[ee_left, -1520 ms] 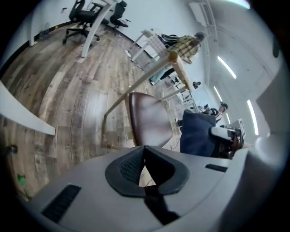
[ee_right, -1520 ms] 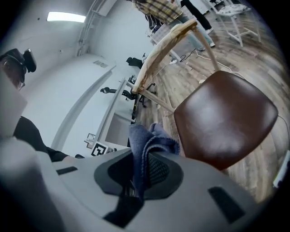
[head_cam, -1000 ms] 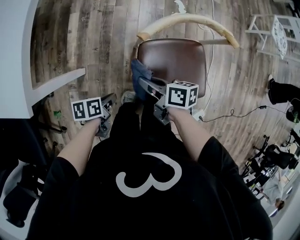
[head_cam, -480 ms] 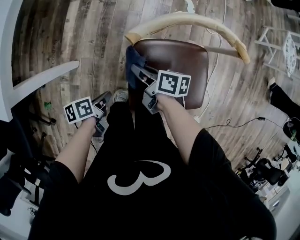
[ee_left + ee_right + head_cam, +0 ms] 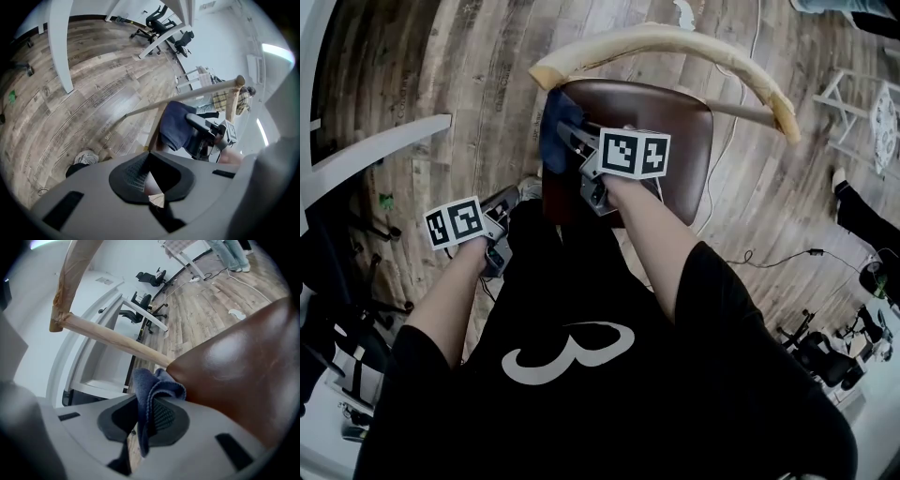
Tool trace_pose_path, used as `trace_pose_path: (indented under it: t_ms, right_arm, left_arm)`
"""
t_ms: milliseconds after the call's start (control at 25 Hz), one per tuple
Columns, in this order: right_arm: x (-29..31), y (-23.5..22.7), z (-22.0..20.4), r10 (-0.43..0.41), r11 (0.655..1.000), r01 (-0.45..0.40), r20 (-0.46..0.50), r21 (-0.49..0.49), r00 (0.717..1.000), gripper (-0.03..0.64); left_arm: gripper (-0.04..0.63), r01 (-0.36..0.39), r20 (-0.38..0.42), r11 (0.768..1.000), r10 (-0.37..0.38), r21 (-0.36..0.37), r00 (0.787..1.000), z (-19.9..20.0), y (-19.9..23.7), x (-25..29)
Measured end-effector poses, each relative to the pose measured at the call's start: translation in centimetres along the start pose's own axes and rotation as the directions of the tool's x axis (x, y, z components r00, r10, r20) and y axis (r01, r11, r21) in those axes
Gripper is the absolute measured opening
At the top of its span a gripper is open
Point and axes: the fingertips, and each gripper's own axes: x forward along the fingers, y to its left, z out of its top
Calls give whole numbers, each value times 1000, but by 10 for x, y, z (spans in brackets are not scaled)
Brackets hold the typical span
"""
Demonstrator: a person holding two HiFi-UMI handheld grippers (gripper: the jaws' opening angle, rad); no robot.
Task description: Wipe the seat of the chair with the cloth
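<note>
The chair has a glossy brown seat (image 5: 661,131) and a curved pale wooden back rail (image 5: 675,39). My right gripper (image 5: 567,139) is shut on a blue cloth (image 5: 550,136) at the seat's left edge, close to the back rail. In the right gripper view the cloth (image 5: 151,389) is bunched between the jaws of the right gripper (image 5: 147,420), touching the seat (image 5: 243,366). My left gripper (image 5: 508,199) hangs over the floor left of the chair, its jaws together with nothing in them. The left gripper view shows the left gripper (image 5: 152,180), the cloth (image 5: 174,125) and the right gripper (image 5: 206,136).
A white desk edge (image 5: 375,155) runs along the left. The person's shoe (image 5: 530,190) stands on the plank floor by the chair. Cables (image 5: 769,253) trail on the floor at right, near a white rack (image 5: 862,103). Office chairs (image 5: 164,21) stand farther off.
The right gripper has carried the cloth along the seat's left edge toward the back rail. The left gripper has stayed about where it was.
</note>
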Motion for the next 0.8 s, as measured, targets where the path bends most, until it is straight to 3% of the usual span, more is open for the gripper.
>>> trace_pose_path:
  t_ms: [320,800]
  right_arm:
    - [-5,-24,1,-100,991,98,-14,-89,995,48]
    - [-56,-76,14,-284,929,286,44,-235,958,48]
  left_arm:
    - [14,-38,4,999,38,3,999,-3,12,-5]
    - [14,-48,-4,999,48,-6,999,-15,15,7]
